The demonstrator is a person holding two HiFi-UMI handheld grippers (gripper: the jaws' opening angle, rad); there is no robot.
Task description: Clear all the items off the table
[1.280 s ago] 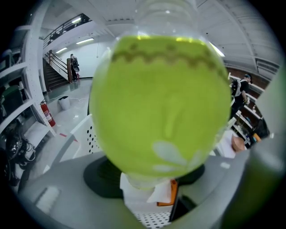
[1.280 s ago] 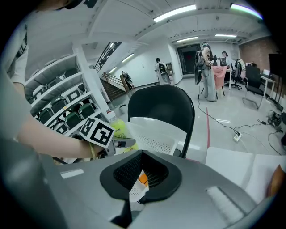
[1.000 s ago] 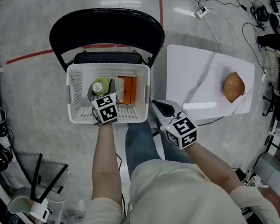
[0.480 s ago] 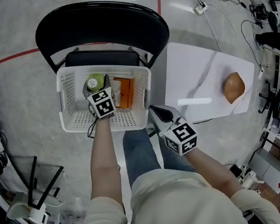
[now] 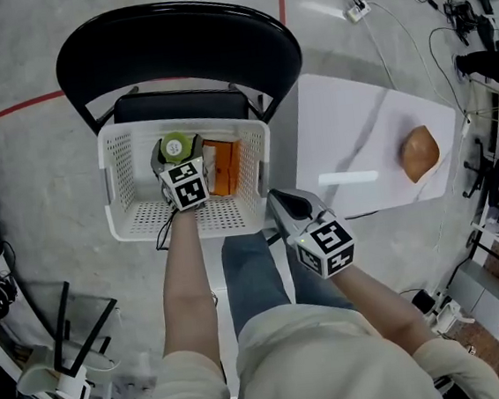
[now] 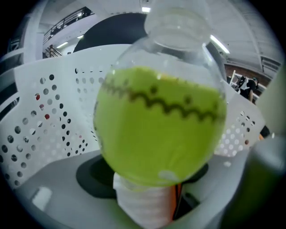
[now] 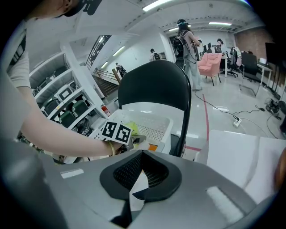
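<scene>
A clear bottle of green drink (image 6: pixel 161 125) with a green cap (image 5: pixel 174 147) is inside the white basket (image 5: pixel 123 176) that rests on the black chair (image 5: pixel 171 47). My left gripper (image 5: pixel 174 160) reaches down into the basket. The bottle sits between its jaws, which have just been opening and are now open. The bottle rests against a white ribbed item (image 6: pixel 143 205). An orange carton (image 5: pixel 224 166) lies beside it in the basket. My right gripper (image 5: pixel 284 204) is shut and empty, between the chair and the white table (image 5: pixel 349 131). A brown rounded item (image 5: pixel 419 152) lies on that table.
The chair back (image 7: pixel 156 85) rises behind the basket. A power strip and cables (image 5: pixel 356 13) lie on the floor beyond the table. Shelving (image 7: pixel 58 107) and a stand (image 5: pixel 65 346) are at the left. People (image 7: pixel 187 44) stand far off in the room.
My left gripper has sunk lower into the basket with the bottle. The right gripper stays near the lap, between chair and table.
</scene>
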